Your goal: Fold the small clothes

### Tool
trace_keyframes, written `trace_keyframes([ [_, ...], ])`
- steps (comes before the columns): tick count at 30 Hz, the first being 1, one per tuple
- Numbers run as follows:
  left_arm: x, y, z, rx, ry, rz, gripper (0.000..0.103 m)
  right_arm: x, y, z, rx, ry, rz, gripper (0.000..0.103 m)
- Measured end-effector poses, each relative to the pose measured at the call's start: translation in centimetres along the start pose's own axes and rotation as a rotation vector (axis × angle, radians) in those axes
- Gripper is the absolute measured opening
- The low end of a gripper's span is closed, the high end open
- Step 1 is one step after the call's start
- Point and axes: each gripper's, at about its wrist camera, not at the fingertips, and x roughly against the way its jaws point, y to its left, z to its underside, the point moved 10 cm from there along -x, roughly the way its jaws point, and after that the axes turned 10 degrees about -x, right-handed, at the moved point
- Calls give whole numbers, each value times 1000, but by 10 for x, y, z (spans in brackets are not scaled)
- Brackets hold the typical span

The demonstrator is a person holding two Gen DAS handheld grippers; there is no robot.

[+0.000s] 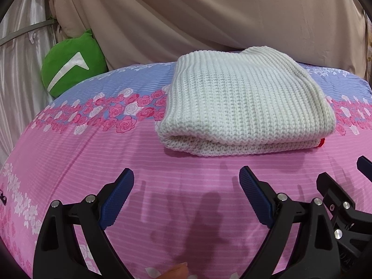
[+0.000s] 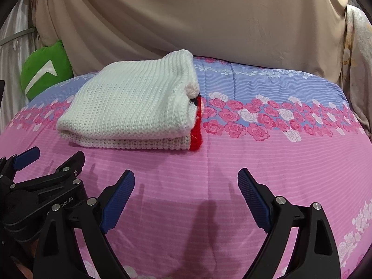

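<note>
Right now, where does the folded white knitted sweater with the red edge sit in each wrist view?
Left wrist view: the folded white knitted sweater lies right of centre, beyond the open left gripper; only a sliver of red shows.
Right wrist view: the sweater lies left of centre, its red edge facing right, beyond the open right gripper.
Shared landmark: the green cushion with a white chevron, to the sweater's left in both.

Beige drape point(image 1: 197, 16) behind floral bedspread point(image 2: 267, 158) (green cushion point(image 1: 72, 64) aside).
</note>
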Motion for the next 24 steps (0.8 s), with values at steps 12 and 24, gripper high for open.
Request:
trace_keyframes([
  [12, 0, -1, 1, -6, 6, -18, 89, -5, -3, 1, 7, 16, 23, 88],
  [24, 0, -1, 1, -7, 8, -20, 89, -4, -3, 2, 6, 16, 23, 88],
])
